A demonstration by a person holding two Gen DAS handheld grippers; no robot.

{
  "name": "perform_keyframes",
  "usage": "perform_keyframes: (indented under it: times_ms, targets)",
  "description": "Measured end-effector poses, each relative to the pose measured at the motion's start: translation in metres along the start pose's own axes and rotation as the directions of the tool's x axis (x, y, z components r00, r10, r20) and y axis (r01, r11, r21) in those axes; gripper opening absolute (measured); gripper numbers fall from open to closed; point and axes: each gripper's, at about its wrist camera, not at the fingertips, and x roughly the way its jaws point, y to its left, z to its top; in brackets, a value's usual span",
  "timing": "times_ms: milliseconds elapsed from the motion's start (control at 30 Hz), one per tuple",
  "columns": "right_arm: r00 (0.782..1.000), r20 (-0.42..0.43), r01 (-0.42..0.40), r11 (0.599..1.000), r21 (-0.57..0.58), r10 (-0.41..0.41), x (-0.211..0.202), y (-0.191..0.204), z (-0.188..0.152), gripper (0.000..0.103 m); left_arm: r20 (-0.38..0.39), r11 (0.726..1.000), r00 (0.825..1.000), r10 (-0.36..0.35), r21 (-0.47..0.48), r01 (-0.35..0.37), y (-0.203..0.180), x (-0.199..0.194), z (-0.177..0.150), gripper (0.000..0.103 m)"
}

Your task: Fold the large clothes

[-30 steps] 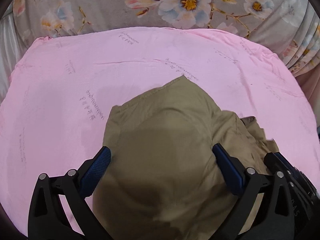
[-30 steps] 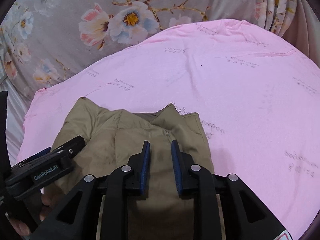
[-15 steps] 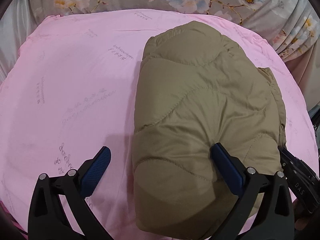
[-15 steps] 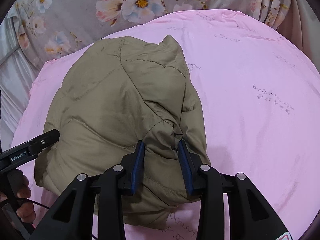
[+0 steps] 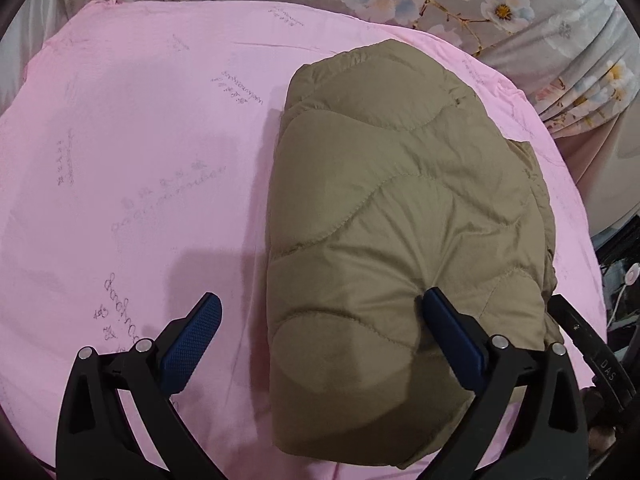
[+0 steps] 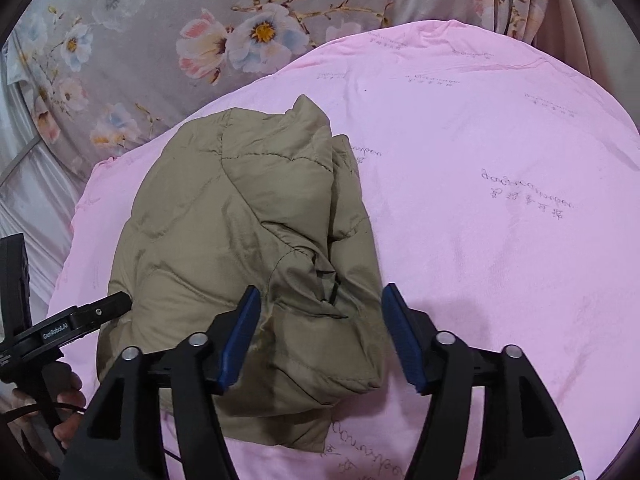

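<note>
Letting go of a jacket that looks all but folded

Lying on the pink sheet [image 5: 132, 168], the olive quilted jacket [image 5: 400, 220] is gathered into one thick, rounded bundle, with no sleeve or loose hem trailing out in either view. It sits toward the near side of the sheet, well short of the flowered curtain [image 6: 248, 32] at the back, and nothing holds it up off the sheet.

The right gripper [image 6: 320, 332] has just been opening its jaws; they now stand wide, the near right corner of the bundle between them, and the blue pads [image 6: 400, 336] do not squeeze it. The left pad seems to brush the fabric, though whether it truly touches I cannot tell. The left gripper [image 5: 320, 332] is spread wide too: its right pad rests against a dimple in the padding, while its left pad hangs over bare sheet, so nothing is pinched.

By my reading the main folds are done and this is the release. What may be left is small: the right edge shows stacked layers and a dark seam or zip [image 6: 328, 280] puckered at the corner, and the bundle stays puffy, so a pat or a squaring-up of that side could finish it. Whether any more clothes wait cannot be seen.
</note>
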Motion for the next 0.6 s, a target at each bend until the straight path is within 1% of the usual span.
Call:
perform_keyframes:
  times_ms: [100,133,200,233,267,333,367,467,600]
  targets:
    - [0.999,-0.044,0.030,0.999,-0.012,-0.031,0.005,-0.010,0.000,0.070,-0.031,0.996,0.997,-0.075,-0.049,0.074,0.015,0.002,0.000,0.098]
    - [0.998,-0.061,0.018,1.000,-0.004,-0.018,0.007,-0.015,0.000,0.072,-0.038,0.993,0.994,-0.098,-0.063,0.095,0.018,0.003,0.000,0.098]
    - [0.988,-0.135,-0.075,0.996,0.057,0.082,0.017,-0.028,-0.002,0.072,-0.060,0.985,0.986,-0.154,-0.083,0.149,0.025,0.008,0.000,0.098]
    - [0.974,-0.168,-0.133,0.986,0.101,0.149,0.023,-0.033,-0.003,0.072,-0.069,0.981,0.982,-0.176,-0.091,0.169,0.026,0.011,0.001,0.098]
    - [0.955,-0.200,-0.190,0.970,0.148,0.218,0.029,-0.038,-0.004,0.072,-0.076,0.977,0.978,-0.196,-0.098,0.188,0.025,0.013,0.002,0.098]
    - [0.921,-0.229,-0.269,0.939,0.214,0.316,0.040,-0.043,-0.006,0.073,-0.101,0.962,0.960,-0.260,-0.118,0.247,0.027,0.021,0.004,0.098]
    - [0.910,-0.232,-0.293,0.928,0.231,0.345,0.043,-0.044,-0.006,0.073,-0.112,0.953,0.951,-0.287,-0.131,0.272,0.027,0.025,0.004,0.098]
    - [0.873,-0.230,-0.363,0.888,0.282,0.430,0.053,-0.043,-0.008,0.073,-0.122,0.939,0.936,-0.330,-0.143,0.313,0.023,0.034,0.006,0.098]
    - [0.840,-0.198,-0.427,0.841,0.332,0.505,0.064,-0.042,-0.006,0.074,-0.121,0.932,0.928,-0.353,-0.137,0.337,0.016,0.042,0.009,0.098]
